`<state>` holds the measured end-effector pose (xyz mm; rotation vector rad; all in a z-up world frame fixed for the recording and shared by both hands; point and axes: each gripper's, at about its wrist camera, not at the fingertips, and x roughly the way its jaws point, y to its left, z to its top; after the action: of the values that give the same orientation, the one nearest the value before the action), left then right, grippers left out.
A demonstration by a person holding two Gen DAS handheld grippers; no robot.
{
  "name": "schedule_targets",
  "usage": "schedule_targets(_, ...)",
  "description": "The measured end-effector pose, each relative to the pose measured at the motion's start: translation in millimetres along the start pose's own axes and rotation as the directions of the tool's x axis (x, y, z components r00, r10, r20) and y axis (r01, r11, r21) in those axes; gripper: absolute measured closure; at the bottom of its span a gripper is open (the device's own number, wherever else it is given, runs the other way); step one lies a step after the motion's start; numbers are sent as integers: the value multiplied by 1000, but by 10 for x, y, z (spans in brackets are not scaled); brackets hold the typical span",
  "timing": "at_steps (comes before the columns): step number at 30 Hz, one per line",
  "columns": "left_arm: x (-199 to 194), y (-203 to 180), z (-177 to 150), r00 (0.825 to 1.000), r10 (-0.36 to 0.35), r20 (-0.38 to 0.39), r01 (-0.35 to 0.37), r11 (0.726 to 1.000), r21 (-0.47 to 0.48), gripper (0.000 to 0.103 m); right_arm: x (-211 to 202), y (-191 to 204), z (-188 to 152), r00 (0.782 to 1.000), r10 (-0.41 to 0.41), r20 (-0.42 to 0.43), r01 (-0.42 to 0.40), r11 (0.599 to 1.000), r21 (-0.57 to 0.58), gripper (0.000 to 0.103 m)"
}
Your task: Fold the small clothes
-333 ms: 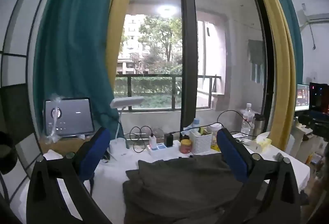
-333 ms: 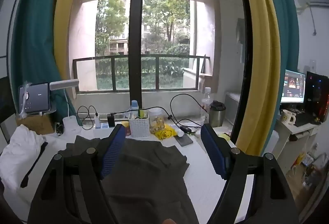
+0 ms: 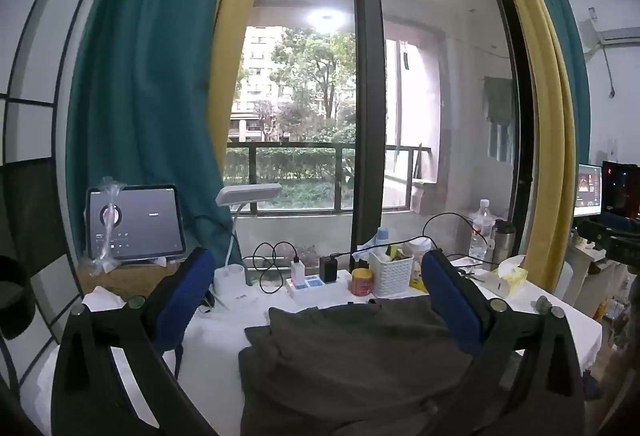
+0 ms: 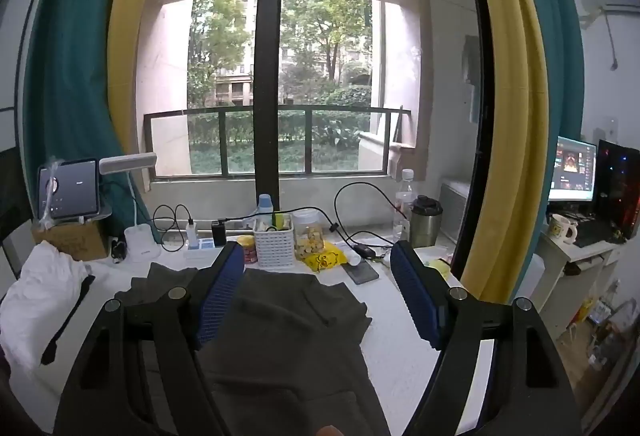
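Your dark olive-grey garment (image 4: 288, 320) lies spread on the white worktop (image 4: 404, 348), just in front of the white slotted basket (image 4: 274, 246). It looks soft and thick, with layered folds and stepped edges towards the basket and a rumpled flap at its right side. Your left gripper (image 3: 320, 300) and right gripper (image 4: 318, 288) both hover above it, jaws wide apart and gripping nothing, the cloth showing between the blue pads.
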<state>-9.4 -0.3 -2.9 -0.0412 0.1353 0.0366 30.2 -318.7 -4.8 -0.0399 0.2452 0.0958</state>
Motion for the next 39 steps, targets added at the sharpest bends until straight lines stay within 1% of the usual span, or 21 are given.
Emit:
schedule_targets(5, -61, 9, 3, 1000, -13, 12, 13, 1000, -3, 1, 11, -25, 15, 1000, 0, 2, 0, 1000, -4, 24)
schedule_targets(12, 4, -42, 2, 1000, -19, -7, 19, 1000, -3, 1, 22, -7, 10, 1000, 1, 3, -1, 1000, -9, 24)
schedule_targets(22, -11, -47, -31, 999, -34, -7, 34, 999, -8, 1, 30, 7, 2, 1000, 3, 5, -3, 1000, -12, 24)
schedule_targets(29, -26, -66, -45, 999, -31, -6, 31, 999, -10, 1, 32, 28, -2, 1000, 5, 6, -4, 1000, -16, 24)
schedule_targets(35, -32, -101, -72, 999, -50, -8, 50, 999, 5, 1, 14, 29, -4, 1000, 5, 8, -5, 1000, -17, 24)
schedule_targets(39, -27, -127, -79, 999, -50, -8, 50, 999, 15, 1, -6, 36, -9, 1000, 7, 6, -7, 1000, -20, 24)
